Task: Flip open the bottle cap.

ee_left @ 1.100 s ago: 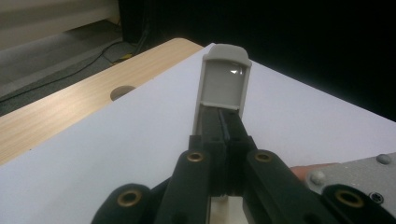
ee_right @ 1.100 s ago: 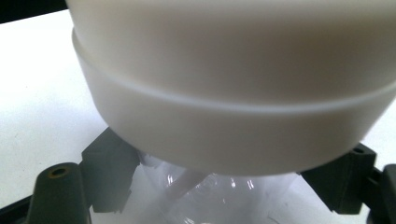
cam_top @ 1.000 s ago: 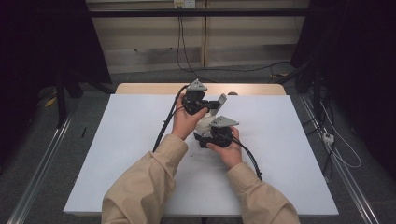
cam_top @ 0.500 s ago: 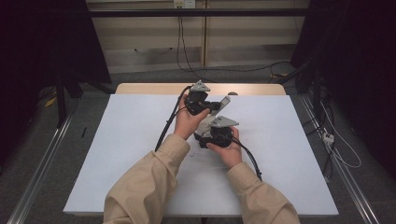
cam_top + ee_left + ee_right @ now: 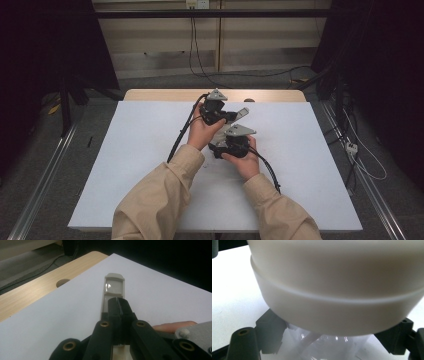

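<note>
Two hand-held grippers work above the white bench (image 5: 125, 165). The left hand-held gripper (image 5: 119, 305) has its jaws pressed together on one flat grey strip (image 5: 113, 287). The right hand-held gripper (image 5: 332, 340) has its jaws spread around one white container (image 5: 337, 285) with a clear lower part.

My fingers (image 5: 120, 315) are matt black plastic with brass-looking rivets. The flat grey piece (image 5: 113, 290) between them looks like smooth, faintly glossy plastic. The counter (image 5: 140, 150) wears a matt white sheet over pale wood (image 5: 37, 282). The white cap (image 5: 337, 290) looks satin-smooth.
</note>
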The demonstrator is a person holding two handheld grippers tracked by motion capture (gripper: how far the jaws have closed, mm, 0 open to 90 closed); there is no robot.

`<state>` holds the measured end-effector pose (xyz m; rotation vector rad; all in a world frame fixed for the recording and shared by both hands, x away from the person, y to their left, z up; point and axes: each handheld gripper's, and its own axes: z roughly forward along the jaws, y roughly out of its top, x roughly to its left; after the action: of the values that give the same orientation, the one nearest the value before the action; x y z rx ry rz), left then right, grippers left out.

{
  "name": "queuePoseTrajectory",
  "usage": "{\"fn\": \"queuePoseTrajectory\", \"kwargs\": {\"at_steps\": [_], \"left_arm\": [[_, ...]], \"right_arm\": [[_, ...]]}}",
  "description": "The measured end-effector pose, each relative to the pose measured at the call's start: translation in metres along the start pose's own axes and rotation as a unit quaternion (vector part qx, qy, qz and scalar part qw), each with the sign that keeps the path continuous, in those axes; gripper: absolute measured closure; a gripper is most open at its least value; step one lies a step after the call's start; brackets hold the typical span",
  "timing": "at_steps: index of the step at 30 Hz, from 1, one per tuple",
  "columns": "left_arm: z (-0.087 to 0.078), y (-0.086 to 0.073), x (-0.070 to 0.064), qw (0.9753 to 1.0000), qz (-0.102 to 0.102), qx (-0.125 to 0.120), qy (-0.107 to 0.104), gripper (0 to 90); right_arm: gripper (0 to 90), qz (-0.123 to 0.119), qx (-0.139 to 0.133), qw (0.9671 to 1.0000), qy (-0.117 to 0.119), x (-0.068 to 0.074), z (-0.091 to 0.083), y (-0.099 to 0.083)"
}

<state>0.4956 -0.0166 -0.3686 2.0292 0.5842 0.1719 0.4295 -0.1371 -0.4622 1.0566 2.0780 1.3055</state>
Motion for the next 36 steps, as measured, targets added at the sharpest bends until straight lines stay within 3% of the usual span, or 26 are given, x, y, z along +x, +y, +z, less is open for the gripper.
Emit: {"fn": "queuePoseTrajectory", "kwargs": {"at_steps": [10,14,17,20,26,36], "left_arm": [[-0.011,-0.006,0.004,0.9998,-0.016,-0.010,0.004,83.5],[-0.022,-0.006,0.005,0.9997,-0.016,-0.014,0.011,73.8],[-0.032,-0.009,0.007,0.9995,-0.023,-0.019,0.009,65.1],[-0.043,-0.013,0.008,0.9994,-0.027,-0.019,0.012,52.5],[-0.063,-0.029,0.007,0.9993,-0.030,-0.018,0.014,36.4],[-0.092,-0.070,0.007,0.9988,-0.041,-0.006,0.026,24.0]], "right_arm": [[18.3,-0.005,0.002,1.0000,-0.002,0.001,0.000,0.000],[12.5,-0.004,-0.002,1.0000,-0.003,0.001,0.000,0.000],[6.6,0.010,0.003,0.9999,-0.003,0.000,-0.003,0.000],[5.3,0.014,0.009,0.9999,-0.003,-0.002,-0.007,0.000],[5.0,0.014,0.016,0.9998,0.003,0.000,-0.018,-0.006],[6.0,0.023,0.013,0.9996,0.007,-0.001,-0.046,-0.008]]}}
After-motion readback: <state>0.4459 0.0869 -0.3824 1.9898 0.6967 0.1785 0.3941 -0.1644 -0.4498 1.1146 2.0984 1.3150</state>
